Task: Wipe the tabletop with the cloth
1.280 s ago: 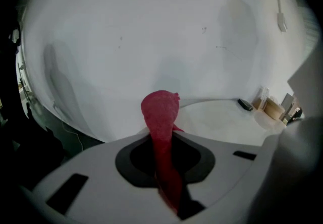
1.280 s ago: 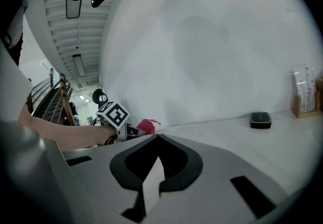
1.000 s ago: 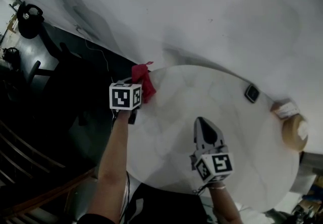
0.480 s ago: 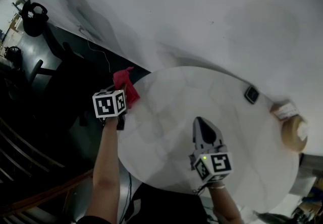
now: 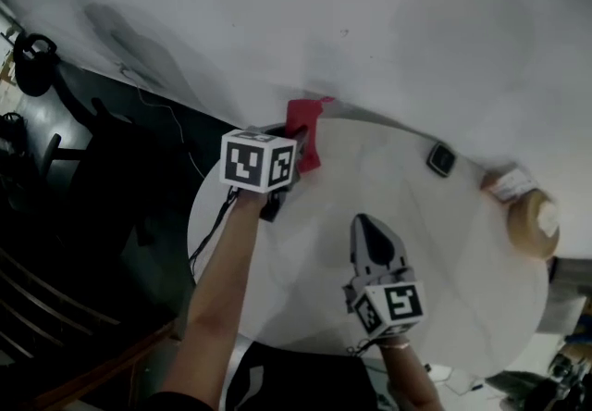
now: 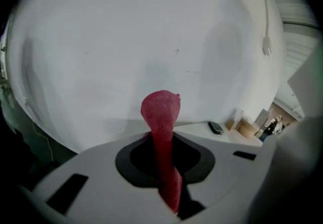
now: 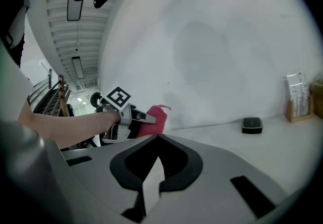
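Pinching the red cloth (image 5: 305,127) at upper centre, by the round tabletop's (image 5: 462,261) far rim, left gripper (image 5: 294,152) has most of the top lying lower right of it. Right gripper (image 5: 368,229), jaws pressed together & empty, sits farther off.

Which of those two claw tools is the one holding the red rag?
The left gripper, at the table's far edge: the red cloth is pinched between its fingers. The right gripper's fingers are shut with nothing between them.
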Available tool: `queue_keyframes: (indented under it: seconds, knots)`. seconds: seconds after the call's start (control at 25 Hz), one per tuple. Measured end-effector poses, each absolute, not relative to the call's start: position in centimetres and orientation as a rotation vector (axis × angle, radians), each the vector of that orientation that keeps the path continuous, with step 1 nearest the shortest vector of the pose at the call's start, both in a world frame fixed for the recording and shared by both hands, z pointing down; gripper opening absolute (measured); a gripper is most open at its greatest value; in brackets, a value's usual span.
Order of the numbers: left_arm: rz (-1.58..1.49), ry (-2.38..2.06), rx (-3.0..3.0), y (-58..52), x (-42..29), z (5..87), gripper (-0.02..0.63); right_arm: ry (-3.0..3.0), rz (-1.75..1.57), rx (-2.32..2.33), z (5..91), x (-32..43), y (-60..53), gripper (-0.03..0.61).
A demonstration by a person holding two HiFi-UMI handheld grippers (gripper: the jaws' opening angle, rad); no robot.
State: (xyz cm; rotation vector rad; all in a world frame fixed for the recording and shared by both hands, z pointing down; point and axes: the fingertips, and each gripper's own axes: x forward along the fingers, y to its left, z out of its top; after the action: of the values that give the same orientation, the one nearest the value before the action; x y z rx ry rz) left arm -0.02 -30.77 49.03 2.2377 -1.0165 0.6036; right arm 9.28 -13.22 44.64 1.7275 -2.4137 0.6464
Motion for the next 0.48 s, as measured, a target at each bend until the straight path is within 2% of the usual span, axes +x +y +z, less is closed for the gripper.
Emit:
queue_keyframes:
  seconds: [0.24,0.48]
  knots:
    - [0.701,-0.817,2.282,-30.8,10.5,51.2,0.048,-2.340,0.687,1.810,45.7,12.2,-13.0,0.003]
    - [0.906,-0.795,2.277,-31.7,13.7,54.7,0.048,-2.304,0.706,1.803,46.7,13.3,-12.7,0.003]
